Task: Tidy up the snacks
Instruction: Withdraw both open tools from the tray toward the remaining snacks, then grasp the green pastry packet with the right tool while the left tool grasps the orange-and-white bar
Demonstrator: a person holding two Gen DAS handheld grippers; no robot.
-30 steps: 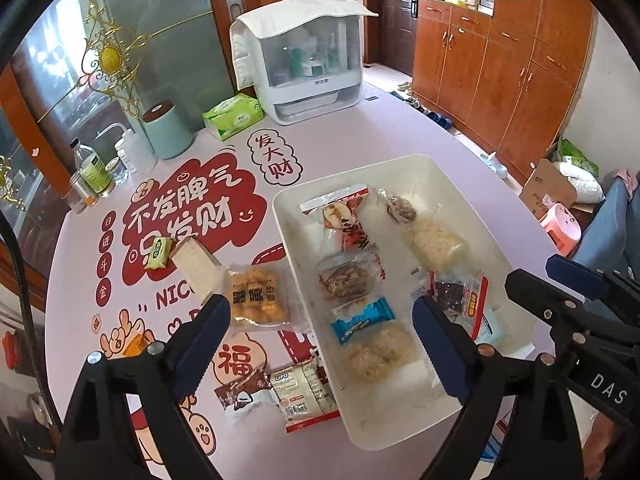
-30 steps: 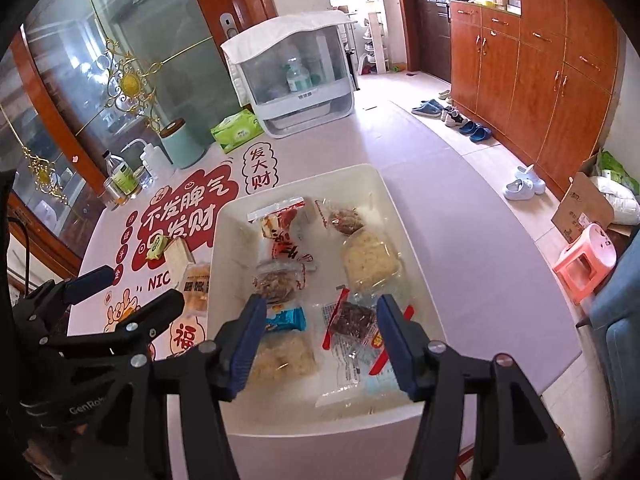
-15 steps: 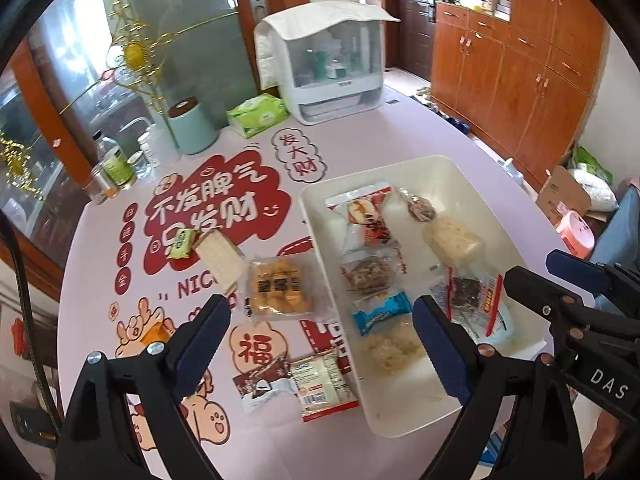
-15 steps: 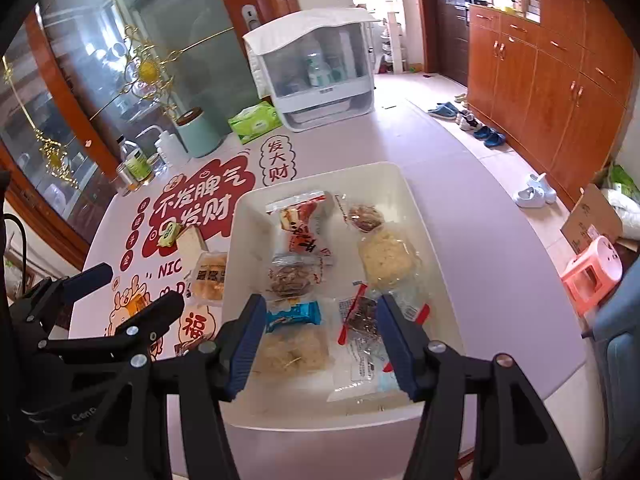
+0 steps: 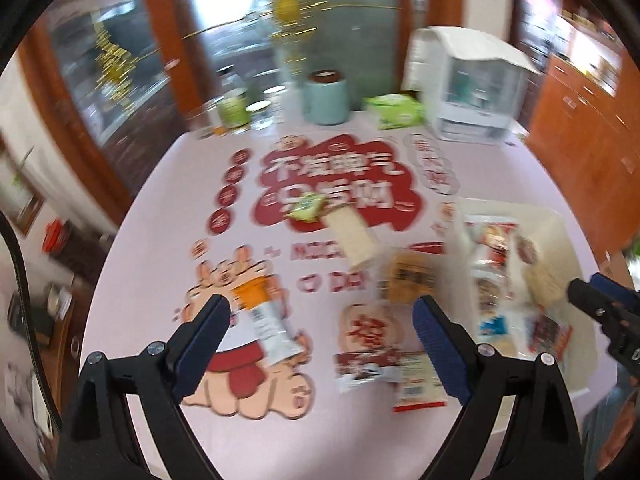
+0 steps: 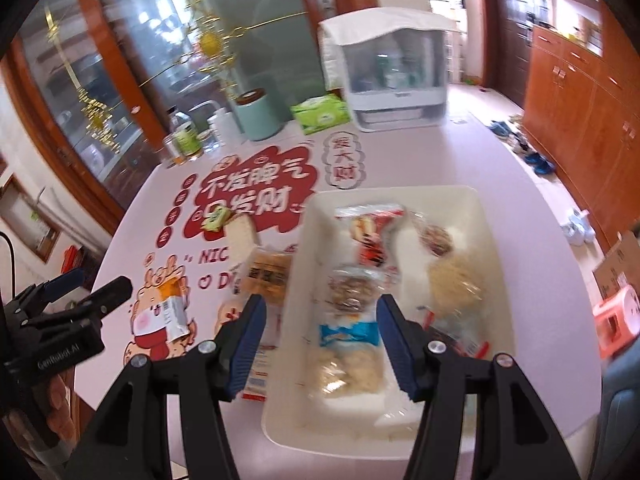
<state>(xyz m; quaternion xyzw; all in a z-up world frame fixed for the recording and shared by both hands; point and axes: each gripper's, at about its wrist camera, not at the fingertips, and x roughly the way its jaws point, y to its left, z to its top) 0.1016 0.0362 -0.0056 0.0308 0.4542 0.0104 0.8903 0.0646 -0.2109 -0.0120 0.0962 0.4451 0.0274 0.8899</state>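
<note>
A white tray (image 6: 492, 216) on the pink table holds several wrapped snacks, among them a blue packet (image 6: 348, 334) and a red-and-white one (image 6: 370, 226). Loose snacks lie left of the tray: an orange-and-white packet (image 5: 264, 320), a pale cracker pack (image 5: 352, 240), a small green one (image 5: 306, 208), a clear yellow pack (image 5: 408, 276) and two dark and red packets (image 5: 372, 364). My left gripper (image 5: 320, 336) hangs open above these loose snacks, empty. My right gripper (image 6: 320, 340) hovers open over the tray's near left part, holding nothing.
At the table's far edge stand a mint canister (image 6: 256, 116), a green tissue pack (image 6: 320, 114), a white lidded cabinet (image 6: 392, 76) and some bottles (image 6: 184, 136). A pink stool (image 6: 616, 316) and wooden cupboards (image 6: 580, 92) are to the right, beyond the table.
My left gripper has swung left from the tray to above the loose snacks and rolled. The right gripper has shifted slightly left over the tray. Both stayed open and empty.
</note>
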